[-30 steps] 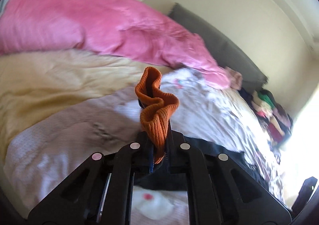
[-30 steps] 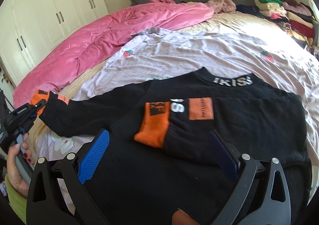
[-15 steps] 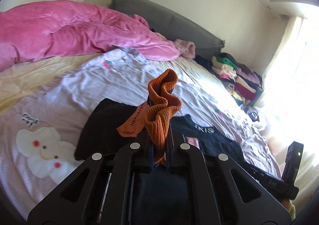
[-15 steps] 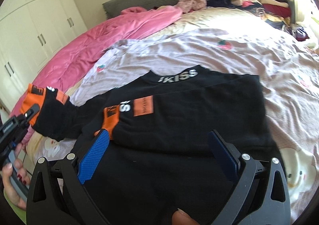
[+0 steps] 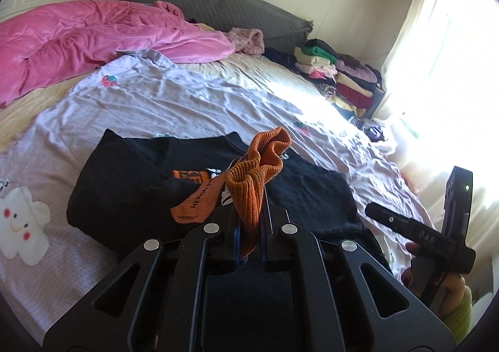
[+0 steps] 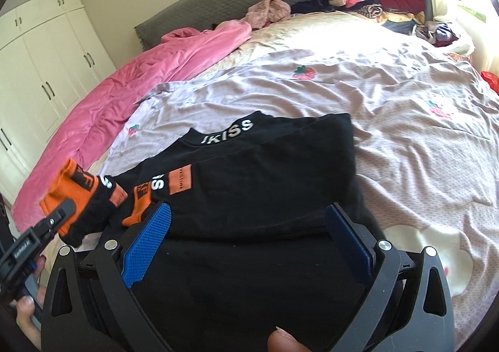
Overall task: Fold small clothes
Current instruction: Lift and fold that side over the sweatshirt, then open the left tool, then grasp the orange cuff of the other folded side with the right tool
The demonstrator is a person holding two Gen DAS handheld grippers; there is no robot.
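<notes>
A black sweatshirt (image 6: 268, 177) with orange patches and a white-lettered collar lies on the bed, its right side folded in. It also shows in the left wrist view (image 5: 131, 183). My left gripper (image 5: 249, 221) is shut on the orange sleeve cuff (image 5: 252, 183) and holds it above the shirt's body. In the right wrist view that cuff (image 6: 71, 186) hangs at the left in the left gripper (image 6: 59, 214). My right gripper (image 6: 246, 246) is open and empty, low over the shirt's lower part.
The bed has a lilac printed sheet (image 6: 389, 108) and a pink duvet (image 5: 93, 37) at the far left. A stack of folded clothes (image 5: 336, 71) sits by the grey headboard (image 5: 218, 6). White wardrobes (image 6: 37, 71) stand left; a bright window is right.
My left gripper has carried the orange cuff and sleeve inward from the left over the shirt's body. The right gripper stayed open and drew back slightly to the shirt's lower part.
</notes>
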